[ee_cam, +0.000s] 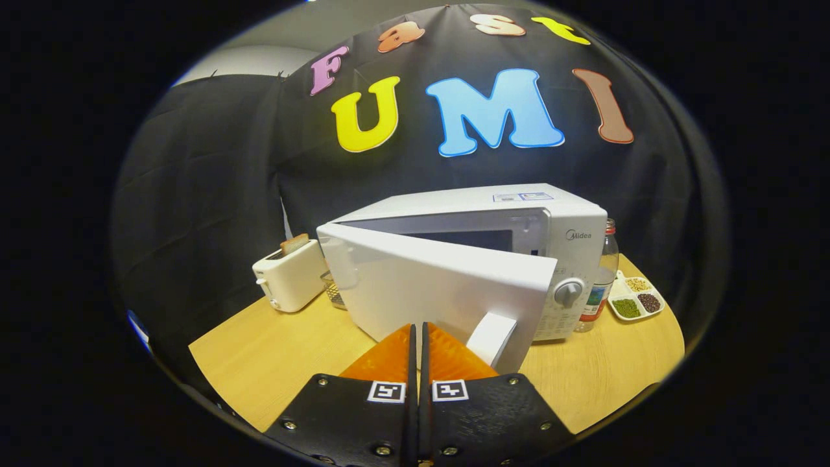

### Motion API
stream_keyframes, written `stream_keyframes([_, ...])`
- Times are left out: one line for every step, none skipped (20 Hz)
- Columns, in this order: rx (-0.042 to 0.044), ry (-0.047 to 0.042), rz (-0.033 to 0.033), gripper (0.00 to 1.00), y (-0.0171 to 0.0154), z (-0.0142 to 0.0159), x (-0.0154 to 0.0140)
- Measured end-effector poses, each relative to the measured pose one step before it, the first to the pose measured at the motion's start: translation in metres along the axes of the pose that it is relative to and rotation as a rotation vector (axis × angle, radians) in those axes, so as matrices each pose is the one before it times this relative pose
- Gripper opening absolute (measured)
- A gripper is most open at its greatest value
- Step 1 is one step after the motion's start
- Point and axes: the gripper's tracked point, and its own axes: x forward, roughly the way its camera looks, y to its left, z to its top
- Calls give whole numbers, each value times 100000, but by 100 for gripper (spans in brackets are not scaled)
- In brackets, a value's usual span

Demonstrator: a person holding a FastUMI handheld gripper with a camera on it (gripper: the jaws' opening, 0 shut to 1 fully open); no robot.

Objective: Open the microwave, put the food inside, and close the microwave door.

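Observation:
A white microwave stands on the wooden table. Its door is swung partly open toward me, hinged at its left, with a dark gap above it into the cavity. The door's white handle sticks out near its free right edge. My gripper is shut with nothing between its orange fingers. The tips sit right at the door's outer face, just left of the handle; whether they touch it I cannot tell.
A cream toaster with a slice of toast stands left of the microwave, a small wire basket beside it. To the right are a clear bottle and a white divided dish of beans.

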Motion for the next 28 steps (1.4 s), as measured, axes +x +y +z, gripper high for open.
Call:
stream_keyframes([-533,-416,-1221,1,-602,284,364])
stream_keyframes([75,-649,-1227,1,-570,393,397])
stream_keyframes([449,-315,-963,1,-454,274,439])
stream_keyframes([648,-33,-1066,1,-424,255,442])
stream_keyframes([542,-79,-1078,1,-434,181,506])
stream_keyframes([357,270,-1040,1,-384,117,514])
stream_keyframes([338,238,-955,1,-368,69,487])
stream_keyframes([338,-23,-1000,1,-326,176,501])
stream_keyframes([342,-383,-1054,1,-373,259,553])
stream_keyframes([447,97,-789,1,-244,190,514])
stream_keyframes([409,32,-1143,1,-335,90,426])
stream_keyframes([-27,240,-1023,1,-303,77,459])
stream_keyframes([169,74,-625,1,-242,95,415])
stream_keyframes([328,-278,-1004,1,-306,157,393])
stream_keyframes([271,-55,-911,1,-313,83,386])
stream_keyframes([429,-240,-1264,1,-316,86,381])
stream_keyframes([597,171,-1354,1,-371,-67,322])
stream_keyframes([1005,15,-263,1,-141,106,282])
stream_keyframes([957,-191,-439,1,-108,151,344])
stream_keyframes([587,215,31,1,-39,-6,125])
stream_keyframes([-1546,-614,-315,1,-47,-42,-55])
stream_keyframes([-2955,-1120,-809,1,-66,134,50])
stream_keyframes([-1282,-730,-700,1,-14,20,176])
stream_keyframes([-562,-452,-290,1,-8,159,286])
stream_keyframes([-85,-254,594,1,162,-2,143])
stream_keyframes([-1161,-901,-698,1,-120,184,362])
stream_keyframes([-809,922,-767,1,-344,-27,683])
stream_keyframes([288,566,-91,1,128,-41,-637])
